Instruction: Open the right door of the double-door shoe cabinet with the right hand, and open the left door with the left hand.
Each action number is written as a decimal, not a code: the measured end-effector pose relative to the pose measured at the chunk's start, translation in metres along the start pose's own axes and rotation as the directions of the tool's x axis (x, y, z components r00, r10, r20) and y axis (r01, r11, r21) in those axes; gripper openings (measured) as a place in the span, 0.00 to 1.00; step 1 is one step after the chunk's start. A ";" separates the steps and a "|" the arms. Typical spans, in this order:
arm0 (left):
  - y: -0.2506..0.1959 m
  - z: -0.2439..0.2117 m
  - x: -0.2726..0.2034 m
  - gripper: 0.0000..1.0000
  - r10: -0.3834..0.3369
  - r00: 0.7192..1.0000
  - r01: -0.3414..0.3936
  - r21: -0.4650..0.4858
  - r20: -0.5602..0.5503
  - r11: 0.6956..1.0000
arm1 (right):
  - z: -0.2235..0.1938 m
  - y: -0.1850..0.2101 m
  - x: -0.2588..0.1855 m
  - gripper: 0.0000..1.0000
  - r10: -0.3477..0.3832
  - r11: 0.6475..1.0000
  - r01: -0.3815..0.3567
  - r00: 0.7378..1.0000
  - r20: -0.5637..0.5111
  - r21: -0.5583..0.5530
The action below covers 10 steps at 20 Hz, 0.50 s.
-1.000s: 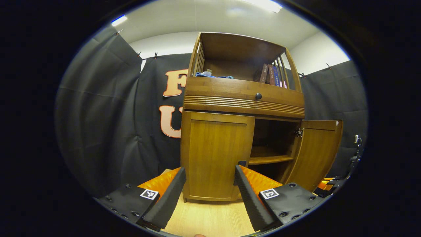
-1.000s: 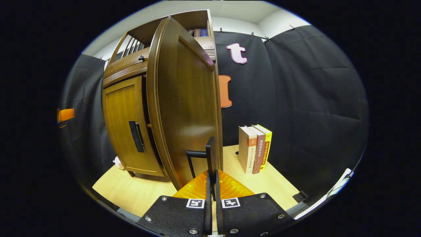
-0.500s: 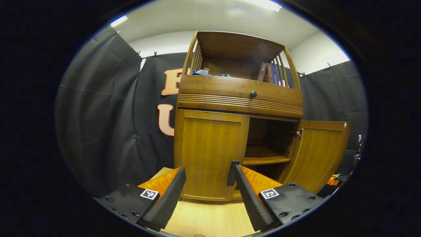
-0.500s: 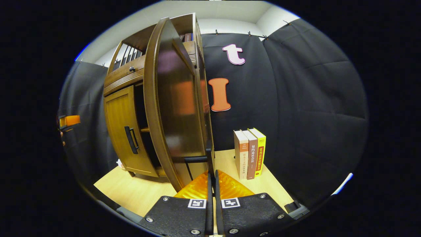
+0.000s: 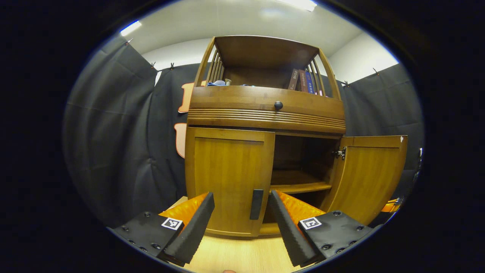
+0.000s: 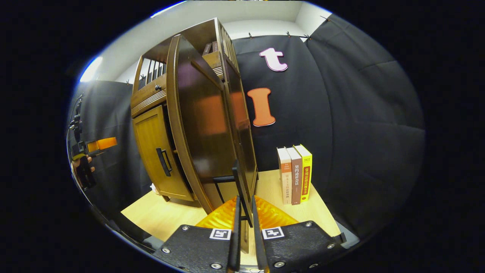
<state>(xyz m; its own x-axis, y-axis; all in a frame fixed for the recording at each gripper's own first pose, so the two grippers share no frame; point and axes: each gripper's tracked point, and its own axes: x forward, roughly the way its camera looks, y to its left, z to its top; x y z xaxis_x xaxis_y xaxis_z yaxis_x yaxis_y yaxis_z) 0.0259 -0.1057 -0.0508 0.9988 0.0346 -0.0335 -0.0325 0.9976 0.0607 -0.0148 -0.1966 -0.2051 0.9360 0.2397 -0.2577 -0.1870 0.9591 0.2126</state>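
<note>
Both views: right door (image 6: 204,125) swung wider, left door handle (image 5: 256,204) now between fingers

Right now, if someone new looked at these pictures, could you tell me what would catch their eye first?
Most striking is the wooden shoe cabinet with its right door swung wide open, baring a shelf inside, while the left door is shut. In the right gripper view, the right gripper is closed on the open door's handle. The left gripper is open just before the left door's handle, and three books stand by the booth wall.
</note>
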 end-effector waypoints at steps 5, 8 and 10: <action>-0.026 -0.030 0.040 0.94 -0.018 1.000 0.018 0.074 -0.010 0.997 | 0.018 -0.024 -0.020 0.28 -0.078 0.997 0.078 0.996 0.038 0.013; -0.042 -0.063 0.070 0.94 -0.034 0.999 0.038 0.081 -0.042 0.996 | 0.034 -0.040 -0.026 0.43 -0.156 0.988 0.156 0.985 0.075 0.008; -0.046 -0.084 0.090 0.94 -0.039 0.998 0.044 0.076 -0.058 0.996 | 0.044 -0.048 -0.031 0.70 -0.198 0.980 0.199 0.975 0.099 -0.005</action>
<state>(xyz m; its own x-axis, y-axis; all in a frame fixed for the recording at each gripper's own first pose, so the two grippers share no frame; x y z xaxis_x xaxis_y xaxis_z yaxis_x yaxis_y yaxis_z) 0.1145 -0.1436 -0.1405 0.9956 -0.0013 -0.0939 0.0139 0.9908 0.1343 -0.0217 -0.2568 -0.1658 0.9793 0.0290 -0.2004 0.0020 0.9883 0.1527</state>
